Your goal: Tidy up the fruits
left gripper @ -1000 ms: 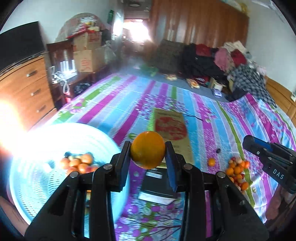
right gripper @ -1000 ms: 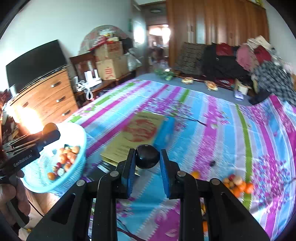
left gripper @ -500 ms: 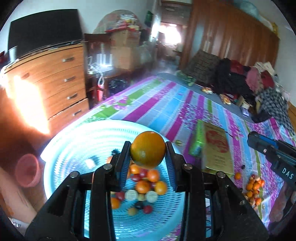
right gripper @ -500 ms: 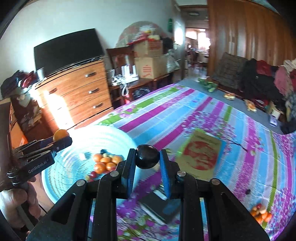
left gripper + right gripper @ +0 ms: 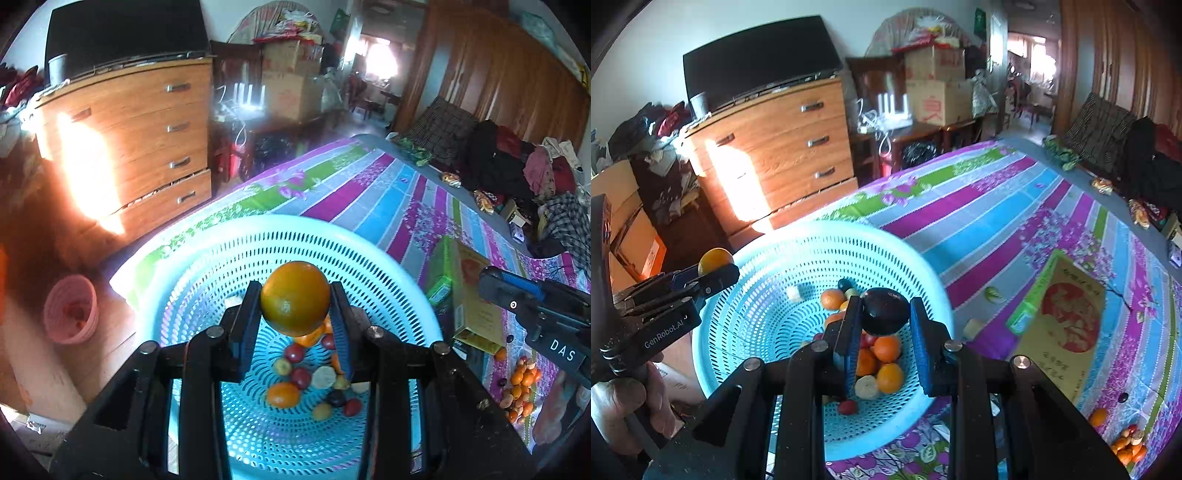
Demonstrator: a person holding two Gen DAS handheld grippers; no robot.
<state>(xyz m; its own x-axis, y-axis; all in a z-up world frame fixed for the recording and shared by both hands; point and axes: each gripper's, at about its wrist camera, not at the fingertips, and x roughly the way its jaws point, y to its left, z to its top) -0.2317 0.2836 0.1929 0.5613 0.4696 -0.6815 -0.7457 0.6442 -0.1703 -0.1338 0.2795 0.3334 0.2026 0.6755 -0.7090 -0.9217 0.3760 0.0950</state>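
Orange [image 5: 294, 297] clamped between left hand-held gripper [image 5: 294, 325] fingers, above basket [image 5: 207, 258]

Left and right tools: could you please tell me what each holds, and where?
Left tool pinches an orange by its sides; right tool pinches a dark fruit likewise.

A glossy, finely dimpled skin is shown by the orange [image 5: 294, 297], while a smooth, shiny dark skin is seen on the plum [image 5: 885, 311]. The basket [image 5: 768, 258] is formed of perforated light-blue plastic. Printed cloth covers the bed [image 5: 997, 206], and the dresser [image 5: 783, 147] is faced in wood-grain veneer.
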